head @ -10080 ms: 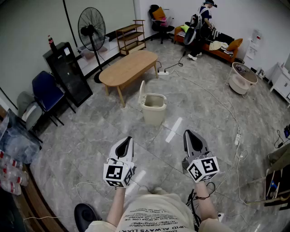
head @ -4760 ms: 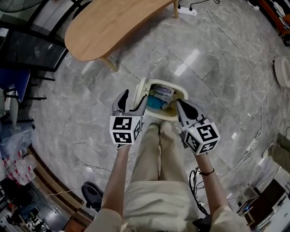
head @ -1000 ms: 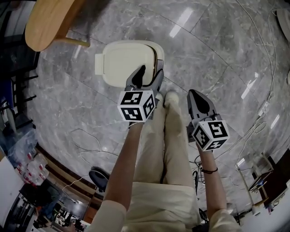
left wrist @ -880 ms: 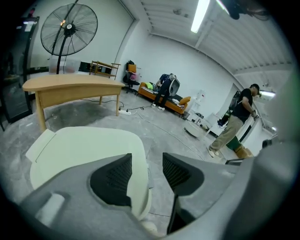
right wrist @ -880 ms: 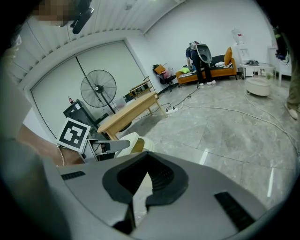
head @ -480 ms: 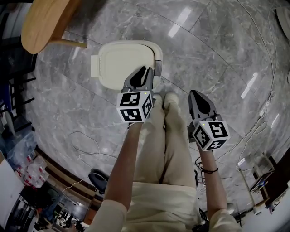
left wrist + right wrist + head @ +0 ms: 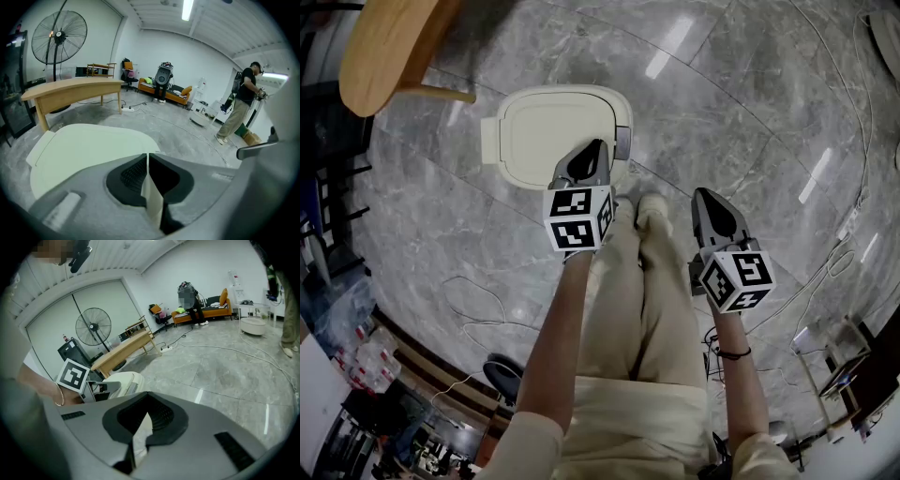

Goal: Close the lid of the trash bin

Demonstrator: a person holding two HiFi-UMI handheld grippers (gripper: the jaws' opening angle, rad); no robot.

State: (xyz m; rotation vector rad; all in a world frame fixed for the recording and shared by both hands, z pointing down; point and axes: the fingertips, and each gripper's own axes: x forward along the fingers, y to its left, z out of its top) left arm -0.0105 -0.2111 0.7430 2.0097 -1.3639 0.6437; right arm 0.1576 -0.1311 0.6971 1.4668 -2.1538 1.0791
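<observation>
**A:** First entry, the task's own thing?

**B:** One trash bin (image 7: 123,380), cream, standing on the grey marble floor (image 7: 750,103) just ahead of the wearer's shoes (image 7: 649,208). Its lid (image 7: 548,131) lies flat and closed over the opening, with a small tab on the side toward the wooden table (image 7: 389,47).

**A:** And the left gripper (image 7: 598,148)?

**B:** Tips over the lid's near edge, close to the shoes. I cannot tell whether they touch it. The jaws have just been closing and now stand together. Nothing is between them, and only the lid shows through the slit.

**A:** The right gripper (image 7: 710,194)?

**B:** Apart from the bin, over bare floor beside the wearer's leg. Jaws together, empty.

**A:** Other items in the room?

**B:** One pedestal fan (image 7: 58,33) behind the table. One orange sofa (image 7: 176,91) against the far wall. One person (image 7: 243,105) standing off to the side. Loose cables (image 7: 483,300) trailing across the floor
</observation>
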